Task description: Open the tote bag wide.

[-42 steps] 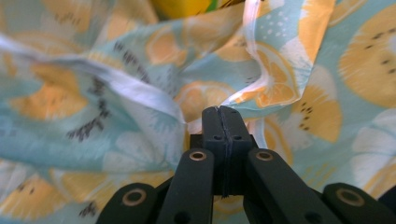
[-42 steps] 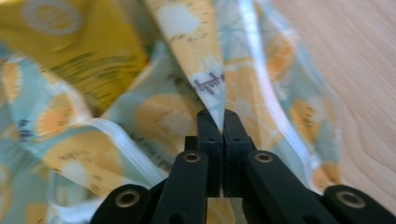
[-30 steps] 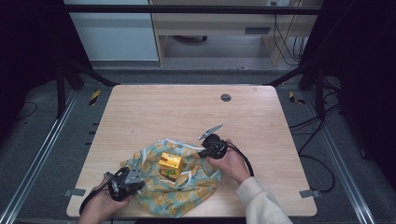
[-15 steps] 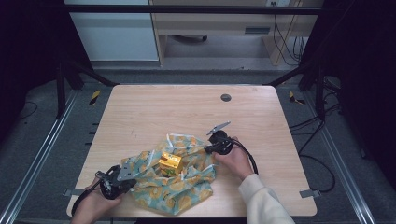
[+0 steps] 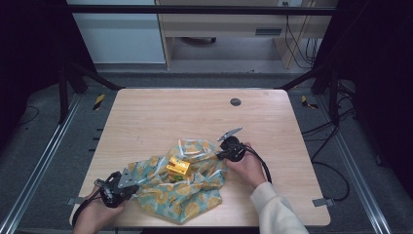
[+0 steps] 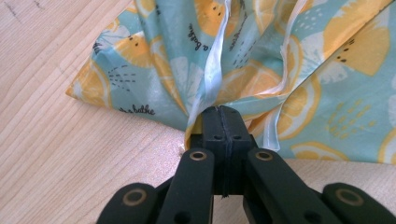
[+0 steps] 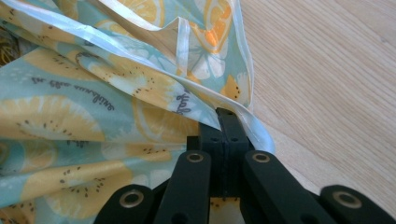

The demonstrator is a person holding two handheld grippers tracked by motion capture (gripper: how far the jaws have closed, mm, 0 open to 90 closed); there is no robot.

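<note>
Turquoise cloth [image 5: 182, 187] printed with orange slices lies crumpled at the 6 o'clock edge of my wooden worktop [image 5: 160, 117]. My left hand-held gripper [image 5: 127, 183] is clamped tight on its 8 o'clock corner; my right hand-held gripper [image 5: 220, 155] pinches the white-hemmed edge at 3 o'clock. I see a small golden box [image 5: 178, 166] resting on the cloth's middle, between both.

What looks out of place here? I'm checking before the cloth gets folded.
The lemon-print cloth lies bunched and crumpled, with a gold box sitting on it. Each tool, left and right, is pinching an edge.
</note>
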